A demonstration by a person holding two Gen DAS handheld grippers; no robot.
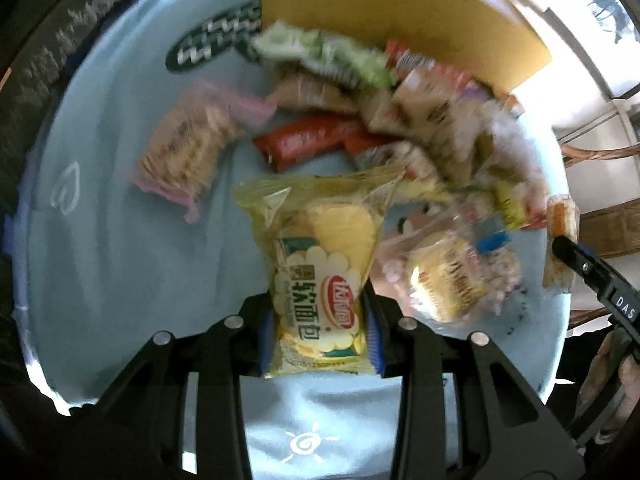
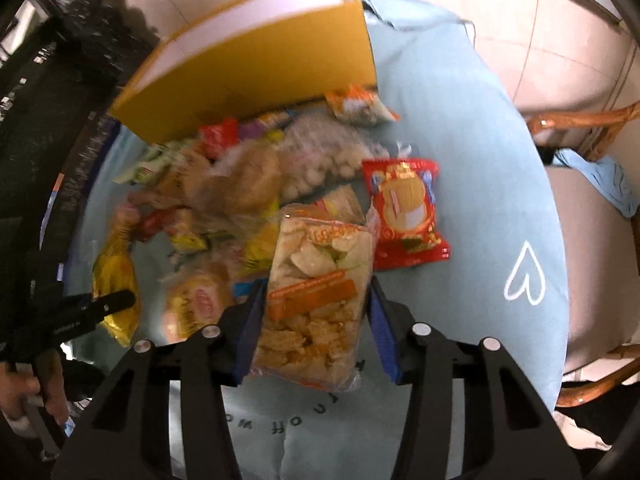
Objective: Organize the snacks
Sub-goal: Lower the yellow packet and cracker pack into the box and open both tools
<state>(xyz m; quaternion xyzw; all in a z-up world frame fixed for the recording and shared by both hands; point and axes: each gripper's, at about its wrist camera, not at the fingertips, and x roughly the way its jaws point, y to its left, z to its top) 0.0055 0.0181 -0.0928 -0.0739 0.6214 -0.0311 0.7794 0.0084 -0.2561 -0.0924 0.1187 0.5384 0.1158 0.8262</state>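
Clear rice-cracker bag (image 2: 316, 292) between right gripper (image 2: 316, 320) fingers (image 2: 382, 328)

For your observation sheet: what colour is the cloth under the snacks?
Light blue cloth with white doodles, clearest in the right wrist view.

"软面包" on yellow bread packet (image 1: 320, 280); "DAS" on right gripper (image 1: 592, 276)

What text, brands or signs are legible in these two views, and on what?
"软面包": yellow soft-bread packet in the left gripper; its red oval logo is too blurred.
"DAS": right gripper's finger, cut off at the frame edge.
"OH WO" (partial, upside down): blue tablecloth.
Drawn heart and sun: same cloth.
Orange band on the crisp bag, red packet: unreadable.
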